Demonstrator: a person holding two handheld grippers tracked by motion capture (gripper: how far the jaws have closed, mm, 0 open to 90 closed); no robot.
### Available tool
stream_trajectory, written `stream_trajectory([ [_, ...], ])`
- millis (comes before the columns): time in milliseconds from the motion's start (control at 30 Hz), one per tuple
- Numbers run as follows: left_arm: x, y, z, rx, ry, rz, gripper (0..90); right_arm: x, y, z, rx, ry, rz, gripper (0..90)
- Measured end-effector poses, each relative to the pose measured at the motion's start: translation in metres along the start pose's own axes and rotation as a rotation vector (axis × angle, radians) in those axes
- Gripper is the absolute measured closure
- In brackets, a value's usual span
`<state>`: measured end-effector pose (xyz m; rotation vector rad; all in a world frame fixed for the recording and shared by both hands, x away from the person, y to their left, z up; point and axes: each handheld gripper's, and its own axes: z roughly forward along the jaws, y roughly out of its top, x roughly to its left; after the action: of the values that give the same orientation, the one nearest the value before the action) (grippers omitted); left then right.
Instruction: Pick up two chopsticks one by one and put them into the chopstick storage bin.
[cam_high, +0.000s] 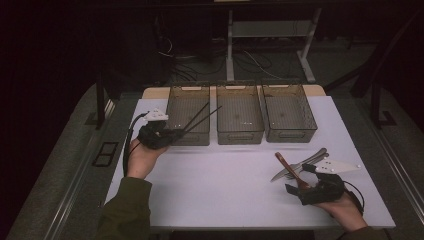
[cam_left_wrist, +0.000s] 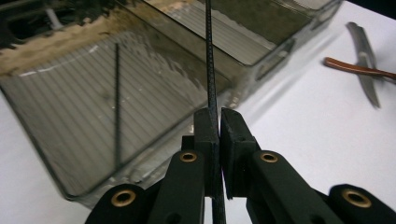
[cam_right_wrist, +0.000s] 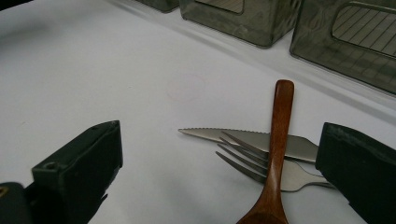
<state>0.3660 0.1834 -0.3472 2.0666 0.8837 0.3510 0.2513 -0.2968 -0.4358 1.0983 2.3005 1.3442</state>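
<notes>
three bins (cam_high: 240, 120), two chopsticks (cam_high: 200, 118) (one knife (cam_high: 298, 167), fork (cam_right_wrist: 261, 165), spoon (cam_high: 290, 170)).

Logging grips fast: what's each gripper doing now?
Left gripper: shut on a black chopstick above the left bin.
Right gripper: open, holding nothing, jaws either side of the wooden spoon.

Lab or workshop, dim room, desk frame (cam_high: 270, 40), floor cables (cam_high: 200, 60)

My white table (cam_high: 225, 185) stands on grey floor (cam_high: 65, 180); beyond it, in a dim room, a desk's white legs (cam_high: 231, 45) and tangled cables (cam_high: 190, 62).
</notes>
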Motion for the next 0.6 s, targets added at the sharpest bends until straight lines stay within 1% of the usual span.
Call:
stream_trajectory([
  [167,0.007,0.010,0.002,0.003,0.026,-0.020,85.7,0.000,0.000,0.000,-0.001,0.001,0.001,0.9],
  [300,0.015,0.016,0.005,0.022,0.048,-0.031,85.7,0.000,0.000,0.000,-0.003,0.002,0.000,0.9],
  [400,0.023,0.021,0.007,0.039,0.073,-0.041,85.6,-0.001,0.000,0.000,-0.007,0.001,0.004,0.9],
  [467,0.029,0.024,0.008,0.046,0.091,-0.058,85.7,-0.001,0.000,-0.001,-0.008,0.002,0.004,0.9],
  [600,0.040,0.028,0.013,0.072,0.119,-0.075,85.6,-0.001,0.000,0.000,-0.008,0.003,0.004,0.9],
])
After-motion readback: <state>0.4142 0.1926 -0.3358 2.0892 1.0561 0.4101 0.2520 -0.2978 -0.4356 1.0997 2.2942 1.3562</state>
